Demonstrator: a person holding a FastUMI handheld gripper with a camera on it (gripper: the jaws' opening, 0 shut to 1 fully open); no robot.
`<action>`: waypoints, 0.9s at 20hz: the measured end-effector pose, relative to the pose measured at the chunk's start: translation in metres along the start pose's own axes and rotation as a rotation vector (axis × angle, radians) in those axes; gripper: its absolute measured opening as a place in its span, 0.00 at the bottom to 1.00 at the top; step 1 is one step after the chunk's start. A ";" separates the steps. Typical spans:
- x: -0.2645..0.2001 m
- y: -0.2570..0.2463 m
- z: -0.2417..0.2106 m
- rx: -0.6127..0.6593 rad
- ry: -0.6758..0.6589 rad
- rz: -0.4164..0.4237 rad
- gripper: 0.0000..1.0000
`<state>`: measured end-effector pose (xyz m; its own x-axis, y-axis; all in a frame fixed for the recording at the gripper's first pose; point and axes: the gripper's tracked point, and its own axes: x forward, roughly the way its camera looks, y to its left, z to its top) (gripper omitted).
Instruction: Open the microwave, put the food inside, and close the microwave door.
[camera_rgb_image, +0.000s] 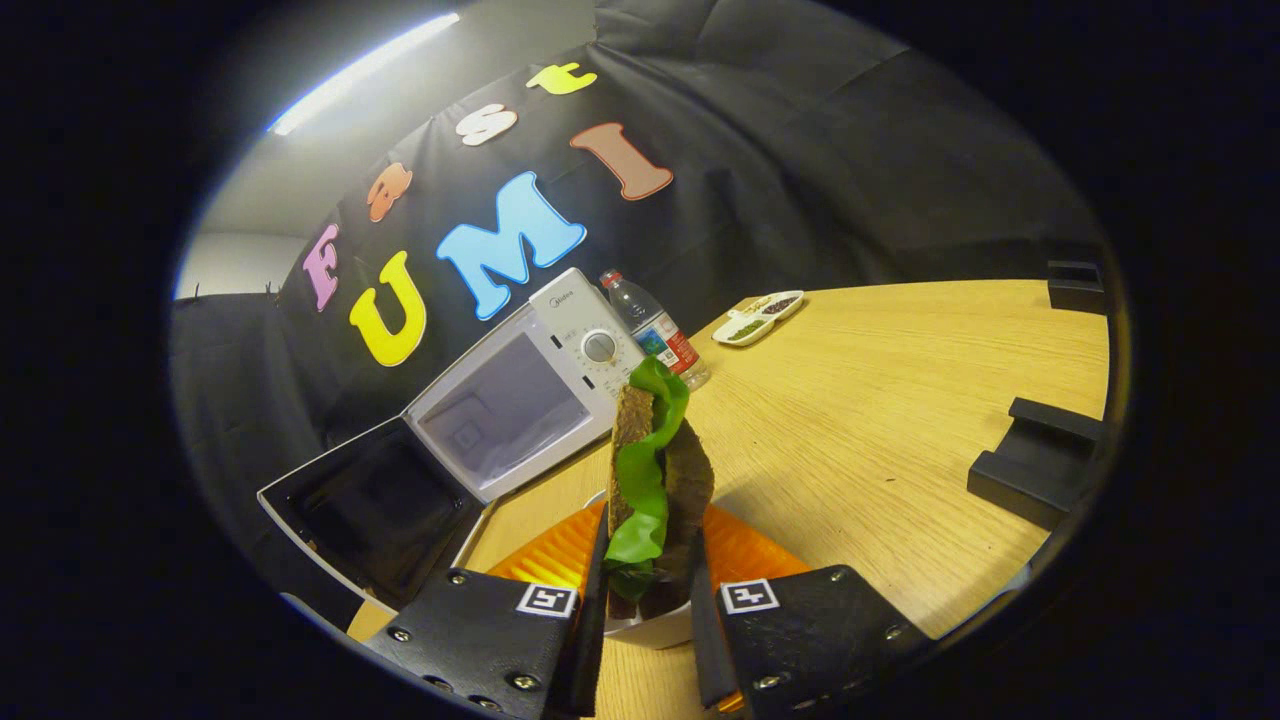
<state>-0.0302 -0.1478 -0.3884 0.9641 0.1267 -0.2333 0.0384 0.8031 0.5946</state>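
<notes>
My tongs clamp an upright sandwich at lower centre, above an orange plate. On the pale wooden counter, the white microwave sits left of centre, door swung open. A water bottle stands beside it against black cloth.

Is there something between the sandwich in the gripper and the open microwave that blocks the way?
Nothing visible does. The gripper is shut on the sandwich, the microwave door hangs open, and only bare table lies between them.
</notes>
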 end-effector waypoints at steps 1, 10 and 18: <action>0.001 0.001 0.001 0.006 -0.007 -0.002 0.33; -0.009 0.028 0.023 -0.133 -0.072 -0.046 0.27; 0.016 0.103 0.040 -0.393 -0.115 -0.020 0.27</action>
<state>-0.0001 -0.0862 -0.3002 0.9881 0.0607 -0.1415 -0.0243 0.9690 0.2458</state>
